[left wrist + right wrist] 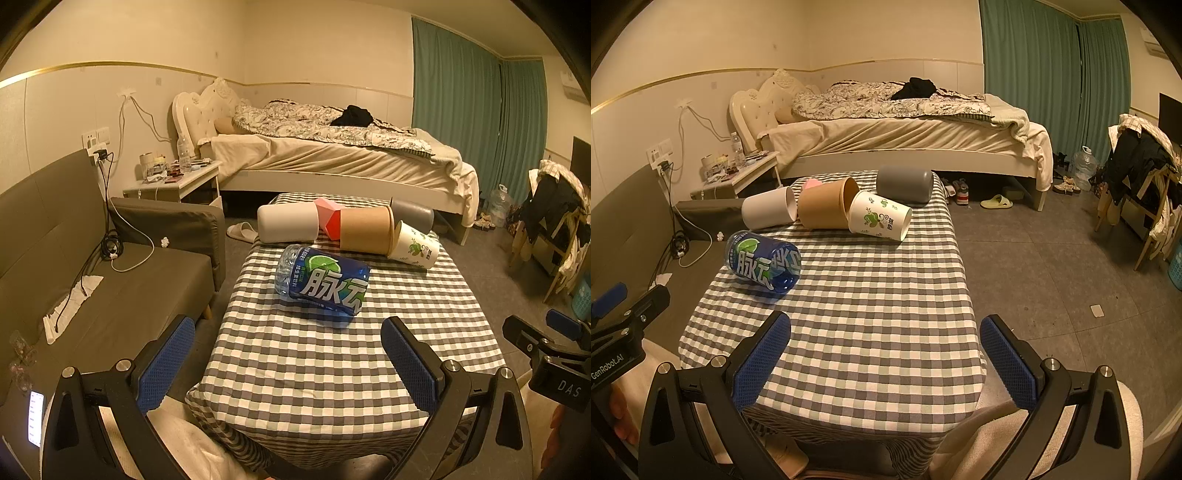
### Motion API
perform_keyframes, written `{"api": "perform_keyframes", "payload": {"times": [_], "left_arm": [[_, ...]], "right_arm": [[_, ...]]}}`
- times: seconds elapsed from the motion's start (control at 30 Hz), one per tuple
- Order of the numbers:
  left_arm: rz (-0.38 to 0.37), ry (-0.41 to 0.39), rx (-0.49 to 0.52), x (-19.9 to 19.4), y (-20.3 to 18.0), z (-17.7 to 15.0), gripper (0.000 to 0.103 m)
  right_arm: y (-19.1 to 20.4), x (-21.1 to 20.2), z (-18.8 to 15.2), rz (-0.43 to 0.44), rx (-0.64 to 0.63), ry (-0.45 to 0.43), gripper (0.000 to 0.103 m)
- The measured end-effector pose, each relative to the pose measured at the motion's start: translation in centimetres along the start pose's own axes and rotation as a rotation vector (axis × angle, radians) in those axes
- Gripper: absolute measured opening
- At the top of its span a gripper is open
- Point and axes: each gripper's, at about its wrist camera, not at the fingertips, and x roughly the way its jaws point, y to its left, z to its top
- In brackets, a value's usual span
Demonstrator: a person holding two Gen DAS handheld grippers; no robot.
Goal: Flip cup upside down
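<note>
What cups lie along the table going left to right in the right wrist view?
Blue bottle cup → white cup → brown paper cup → leaf-print cup → grey cup.

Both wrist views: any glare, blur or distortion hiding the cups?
Left wrist view: warm dim light, strong fisheye bending, dark corners; the cups are sharp, the bottle shows slight sheen. Right wrist view: same yellow cast, cups clear, soft shadows on the cloth.

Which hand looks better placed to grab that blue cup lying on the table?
Left, probably. The blue cup lies almost straight ahead of the open left hand-held gripper; from the right hand-held gripper it sits far off to the left.
</note>
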Motion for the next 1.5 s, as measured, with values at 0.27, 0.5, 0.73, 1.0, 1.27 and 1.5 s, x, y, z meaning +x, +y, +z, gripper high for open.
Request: {"api": "perform_keyframes", "payload": {"times": [0.27, 0.5, 0.73, 1.0, 1.27, 1.5], "left_arm": [[0.002, 0.001, 0.001, 0.0, 0.0, 0.0, 0.103], [0.0, 0.002, 0.0, 0.0, 0.0, 0.0, 0.103], [0.001, 0.003, 0.001, 0.0, 0.0, 0.0, 0.103], [0.0, 0.004, 0.0, 0.0, 0.0, 0.0, 0.103], [0.0, 0.006, 0.001, 0.1, -0.1, -0.2, 0.103], [0.001, 0.021, 0.0, 0.7, 0.0, -0.7, 0.103]], "right_arm": [[0.0, 0.0, 0.0, 0.001, 0.0, 0.001, 0.103], [0.0, 0.1, 0.0, 0.001, 0.0, 0.002, 0.103], [0.1, 0.3, -0.2, 0.001, 0.0, 0.003, 0.103], [0.2, 0.3, 0.0, 0.001, 0.0, 0.005, 0.103], [0.7, 1.1, -1.3, 0.004, -0.007, 0.01, 0.103], [0.6, 0.7, -0.5, 0.007, -0.013, 0.016, 0.103]]}}
